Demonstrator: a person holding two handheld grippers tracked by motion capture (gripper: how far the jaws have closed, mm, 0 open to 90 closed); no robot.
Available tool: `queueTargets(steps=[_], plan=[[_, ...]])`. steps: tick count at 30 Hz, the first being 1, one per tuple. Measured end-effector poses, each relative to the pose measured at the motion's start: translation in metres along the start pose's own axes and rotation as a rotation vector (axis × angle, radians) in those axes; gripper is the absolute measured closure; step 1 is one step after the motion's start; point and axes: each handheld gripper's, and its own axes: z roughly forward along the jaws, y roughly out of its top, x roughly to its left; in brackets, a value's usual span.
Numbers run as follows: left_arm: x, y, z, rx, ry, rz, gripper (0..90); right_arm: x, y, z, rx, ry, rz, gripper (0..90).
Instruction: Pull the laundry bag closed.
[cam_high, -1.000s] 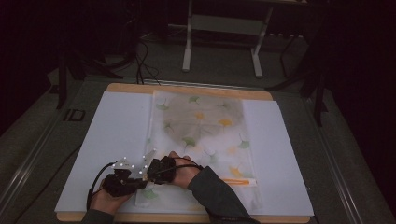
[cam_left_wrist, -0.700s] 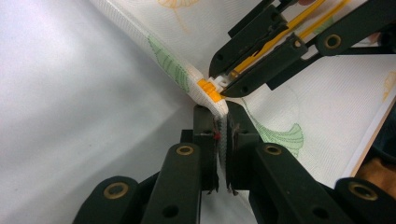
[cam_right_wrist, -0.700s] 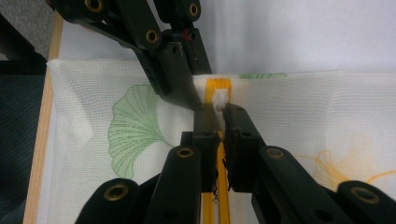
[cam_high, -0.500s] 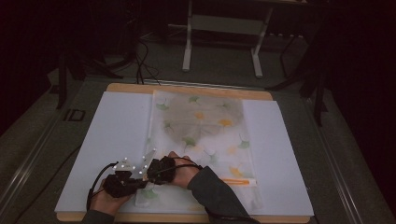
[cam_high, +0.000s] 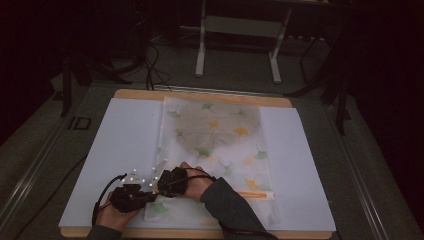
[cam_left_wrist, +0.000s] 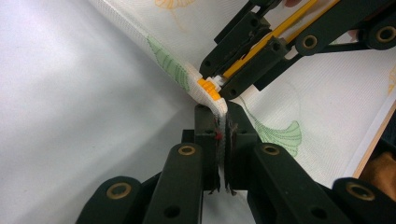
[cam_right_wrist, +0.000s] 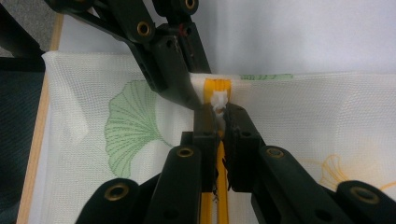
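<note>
Black jaws of the left gripper (cam_left_wrist: 223, 140) are clamped on the corner edge of a white mesh bag (cam_left_wrist: 299, 98) printed with green and yellow ginkgo leaves, the fabric pinched thin between the pads just below the orange end of the zipper (cam_left_wrist: 208, 88). Meeting it nose to nose, the right gripper (cam_right_wrist: 219, 122) is closed on the small white zipper pull (cam_right_wrist: 219, 101) at the end of the yellow zipper tape (cam_right_wrist: 217, 87), which runs back between its jaws. From the high view, the left gripper (cam_high: 131, 192) and right gripper (cam_high: 172, 181) sit tip to tip near the bag's (cam_high: 220, 145) near-left corner. The person's left hand (cam_high: 116, 216) comes in low from the bottom edge; the right forearm in a dark sleeve (cam_high: 230, 207) angles across the bag's lower part, the right hand (cam_high: 196, 181) wrapped over its tool. The bag lies flat on a white sheet (cam_high: 120, 140) covering a wooden-edged table (cam_high: 200, 95).
</note>
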Motion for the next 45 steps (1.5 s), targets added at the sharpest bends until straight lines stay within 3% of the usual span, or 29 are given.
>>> queueTargets(steps=[25,45], plan=[[-0.002,0.0002,-0.0018,-0.019,-0.004,0.001,88.5,0.0024,-0.0053,0.0042,0.009,-0.016,0.003,84.7],[0.0033,-0.0013,-0.0085,-0.072,-0.054,-0.038,88.7,0.0055,-0.0087,0.0001,0.01,-0.037,0.003,84.9]])
